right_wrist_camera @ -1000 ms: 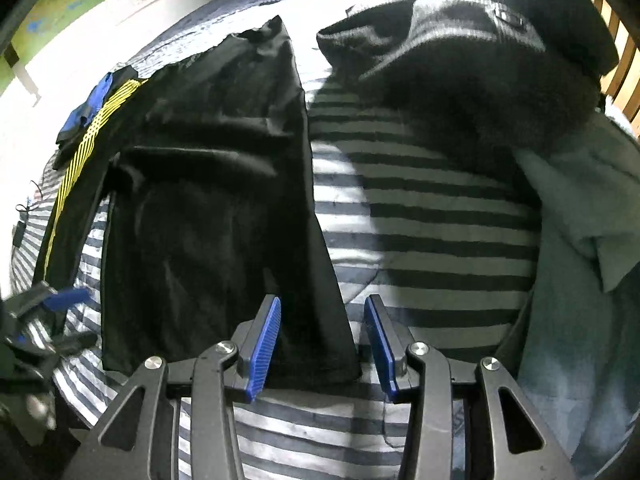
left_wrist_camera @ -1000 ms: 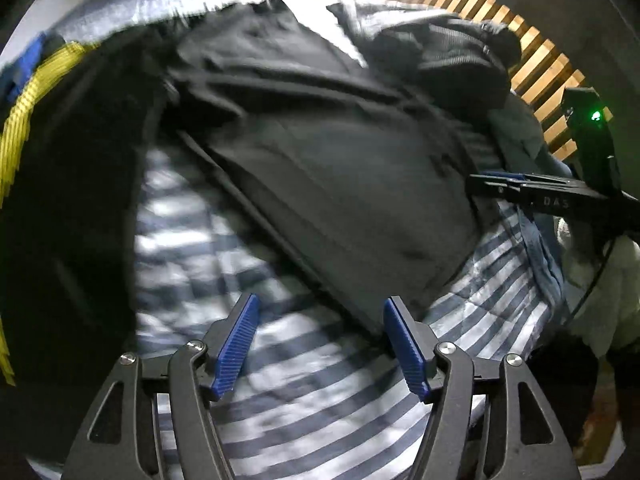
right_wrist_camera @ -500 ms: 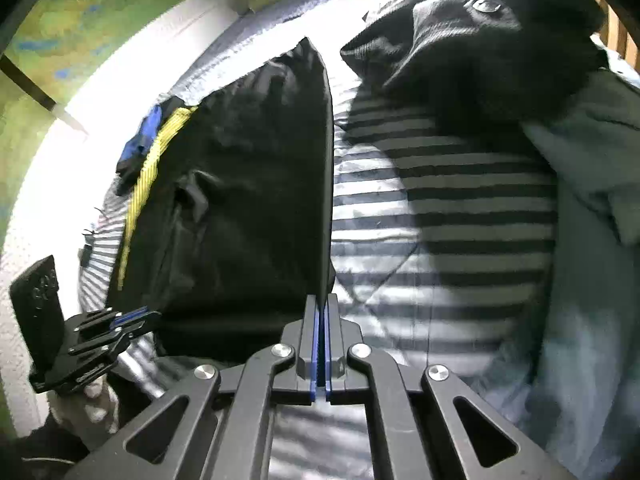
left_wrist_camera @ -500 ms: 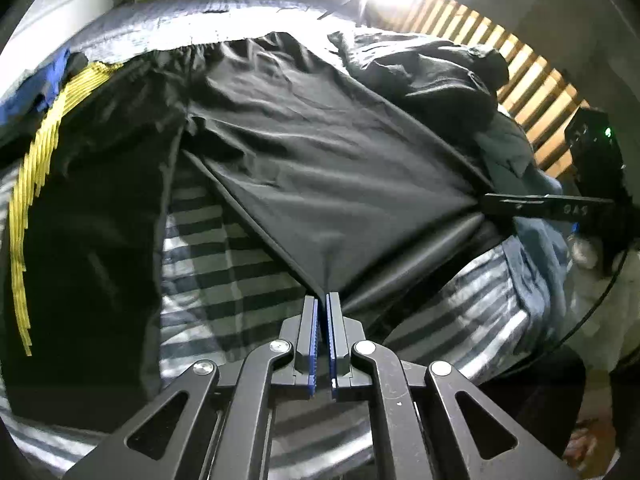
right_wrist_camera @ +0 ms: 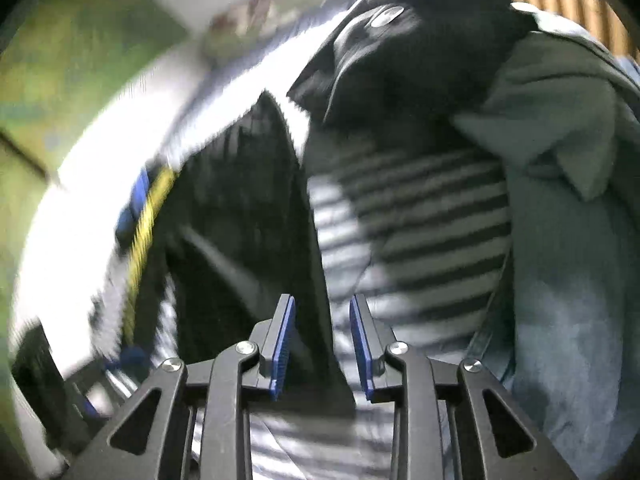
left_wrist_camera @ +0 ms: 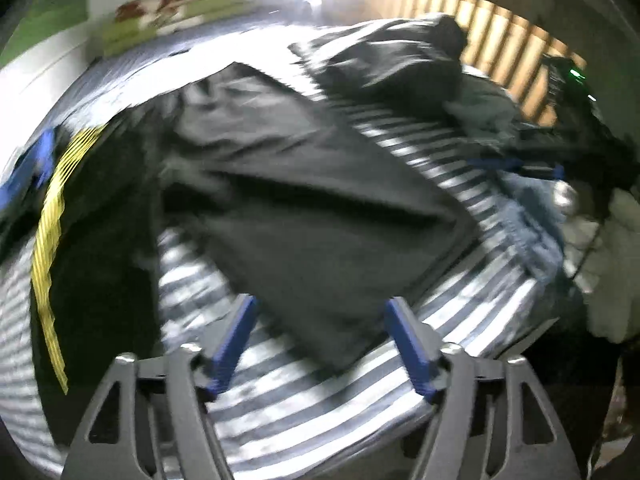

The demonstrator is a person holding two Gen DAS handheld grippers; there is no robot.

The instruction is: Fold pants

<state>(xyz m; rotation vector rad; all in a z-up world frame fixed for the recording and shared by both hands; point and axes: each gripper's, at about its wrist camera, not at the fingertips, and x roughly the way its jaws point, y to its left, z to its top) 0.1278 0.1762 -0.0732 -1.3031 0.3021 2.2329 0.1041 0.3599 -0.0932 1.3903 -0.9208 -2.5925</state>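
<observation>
**Both claws have just let go of the pants on the bed.**
Nearest the lens, the left claw stands released, its jaws having just been opening after pinching the hem half a second ago; the corner of cloth now lies slack between the pads, untouched. The right claw has likewise just been opening and is part-open, the pant edge running loose between its pads. Likely meaning: one fold or smoothing pull is laid, and a fresh grip comes next. Farther off, the black pants lie flat and creased on the striped bed, beside a dark jacket.
</observation>
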